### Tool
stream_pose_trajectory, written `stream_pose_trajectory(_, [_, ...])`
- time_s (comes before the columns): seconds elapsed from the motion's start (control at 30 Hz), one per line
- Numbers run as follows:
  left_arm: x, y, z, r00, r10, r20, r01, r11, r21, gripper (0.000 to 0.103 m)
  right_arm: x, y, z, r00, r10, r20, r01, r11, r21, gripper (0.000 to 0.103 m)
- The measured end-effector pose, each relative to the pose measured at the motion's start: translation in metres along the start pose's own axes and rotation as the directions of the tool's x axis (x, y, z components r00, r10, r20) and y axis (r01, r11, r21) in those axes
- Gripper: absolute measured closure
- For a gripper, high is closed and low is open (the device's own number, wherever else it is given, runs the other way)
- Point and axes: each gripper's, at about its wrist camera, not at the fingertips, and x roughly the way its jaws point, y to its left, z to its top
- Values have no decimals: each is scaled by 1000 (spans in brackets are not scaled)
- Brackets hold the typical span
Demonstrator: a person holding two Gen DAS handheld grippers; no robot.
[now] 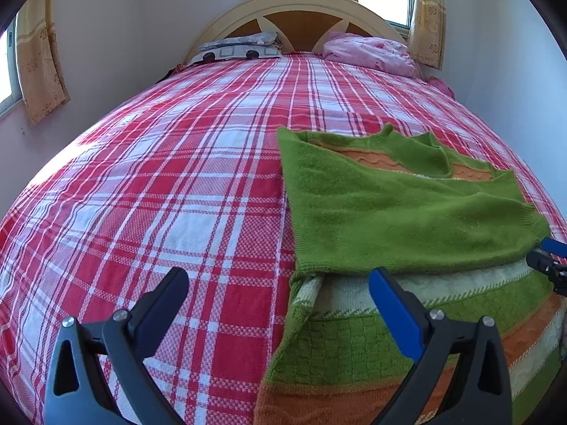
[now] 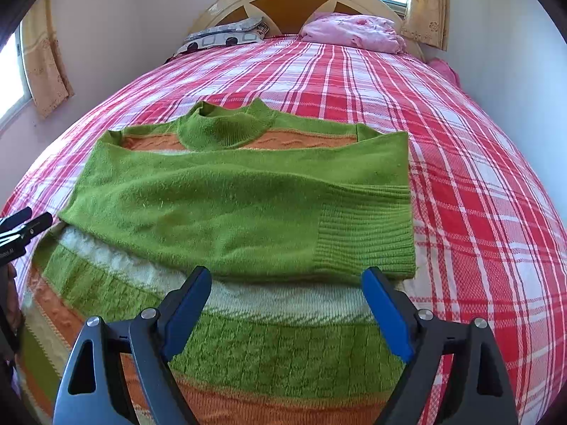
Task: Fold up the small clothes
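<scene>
A small green sweater (image 2: 226, 212) with orange and white stripes lies flat on the plaid bed. Its green sleeves are folded across the chest; the collar (image 2: 226, 125) points to the headboard. In the left wrist view the sweater (image 1: 397, 212) lies at right. My left gripper (image 1: 278, 285) is open and empty, low over the sweater's left edge; it also shows in the right wrist view (image 2: 24, 221). My right gripper (image 2: 285, 279) is open and empty over the striped lower body, just below the folded sleeve cuff (image 2: 365, 241); its tips show in the left wrist view (image 1: 547, 255).
The red and white plaid bedspread (image 1: 159, 184) covers the bed. A patterned pillow (image 1: 241, 47) and a pink blanket (image 1: 368, 51) lie at the headboard (image 1: 301, 14). Walls stand close on both sides, with curtained windows (image 1: 39, 56).
</scene>
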Motion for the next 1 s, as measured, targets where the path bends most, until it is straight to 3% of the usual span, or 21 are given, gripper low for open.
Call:
stream_pose_trajectory(0.4, [-21, -15, -16, 999, -43, -6, 43, 999, 19, 0, -7, -12, -17, 1000, 22, -8, -21, 999, 43, 15])
stream_pose_trajectory(0.67, [-43, -17, -28, 998, -59, 13, 58, 997, 42, 0, -35, -15, -27, 999, 23, 28, -24, 999, 33, 15])
stream_pose_trajectory(1.0, [-70, -21, -48, 996, -88, 12, 87, 993, 76, 0, -66, 6, -53, 996, 67, 51, -67, 998, 8, 15])
